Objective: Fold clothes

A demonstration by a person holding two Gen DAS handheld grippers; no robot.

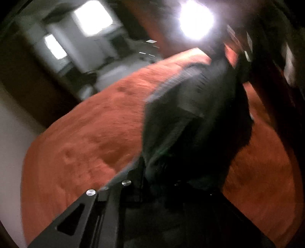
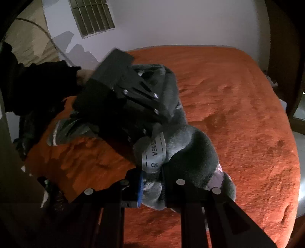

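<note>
Fleece bunched at the collar sits clamped between the right gripper fingers, the grey garment raised above the bed. Its other end meets the left gripper, which seems closed on it, though blur leaves that unsure. Risk: thick pile could slip free, or the hanging cloth could twist and spoil the fold. Beneath lies an orange plush bedspread; beyond it, a white wall with a louvred vent.
</note>
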